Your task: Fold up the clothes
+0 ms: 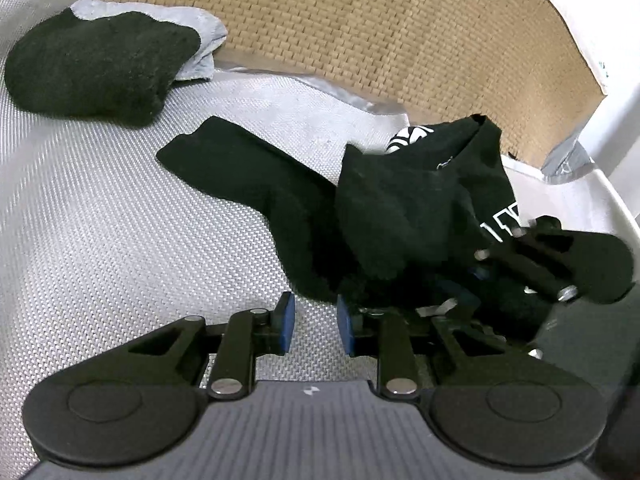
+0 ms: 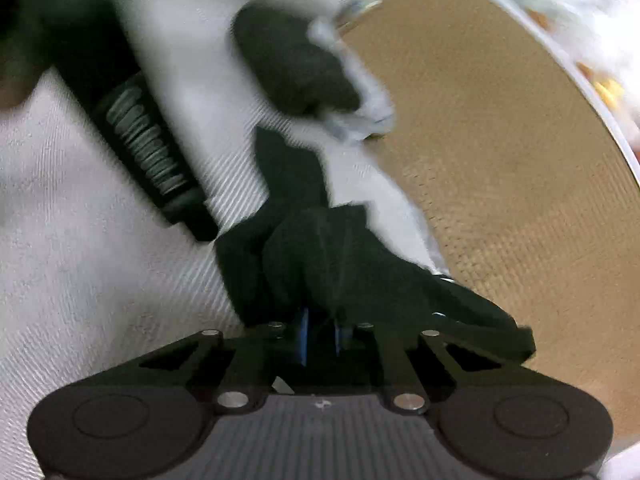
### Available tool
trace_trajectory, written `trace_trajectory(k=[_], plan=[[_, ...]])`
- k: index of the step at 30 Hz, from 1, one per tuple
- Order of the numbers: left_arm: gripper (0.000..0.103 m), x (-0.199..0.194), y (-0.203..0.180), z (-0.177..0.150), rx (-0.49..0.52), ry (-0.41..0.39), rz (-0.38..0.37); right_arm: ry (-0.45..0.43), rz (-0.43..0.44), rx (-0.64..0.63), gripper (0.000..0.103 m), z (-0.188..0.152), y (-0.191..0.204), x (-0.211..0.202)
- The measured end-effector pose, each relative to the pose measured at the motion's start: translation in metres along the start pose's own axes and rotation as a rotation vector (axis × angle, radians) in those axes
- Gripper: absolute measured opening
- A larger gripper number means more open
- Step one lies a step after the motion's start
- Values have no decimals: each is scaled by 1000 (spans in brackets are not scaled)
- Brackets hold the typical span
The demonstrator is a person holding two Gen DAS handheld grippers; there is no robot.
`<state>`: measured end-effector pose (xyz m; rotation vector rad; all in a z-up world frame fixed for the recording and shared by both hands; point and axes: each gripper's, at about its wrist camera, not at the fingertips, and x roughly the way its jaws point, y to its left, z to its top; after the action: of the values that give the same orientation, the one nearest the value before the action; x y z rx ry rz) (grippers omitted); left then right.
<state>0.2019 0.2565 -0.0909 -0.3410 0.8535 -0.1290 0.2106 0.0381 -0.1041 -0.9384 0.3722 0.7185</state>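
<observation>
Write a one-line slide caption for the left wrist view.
Left gripper open over the white mat; right gripper shut on a black sock.

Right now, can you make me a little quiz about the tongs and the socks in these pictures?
1. True or false: the right tongs are shut on a black sock.
2. What colour are the pads on the left tongs?
3. Pick one: the folded black bundle lies on top of A) a grey cloth, B) a red towel, C) a plate.

Key: 1 true; 2 blue; 3 A.
</observation>
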Motion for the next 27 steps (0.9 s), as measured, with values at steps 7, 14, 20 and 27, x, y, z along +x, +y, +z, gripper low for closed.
trace_trajectory(k=[7, 14, 20, 27], plan=[[26, 3, -9, 0, 9, -10, -9, -19, -35, 387, 7, -51, -130, -48], [29, 15, -31, 1, 48, -3, -40, 81, -119, 725, 7, -158, -236, -76], [30, 23, -55, -2, 124, 16, -50, 116, -109, 756, 7, -214, -224, -88], [31, 27, -65, -1, 140, 31, -63, -18, -68, 677, 7, -178, -203, -97]])
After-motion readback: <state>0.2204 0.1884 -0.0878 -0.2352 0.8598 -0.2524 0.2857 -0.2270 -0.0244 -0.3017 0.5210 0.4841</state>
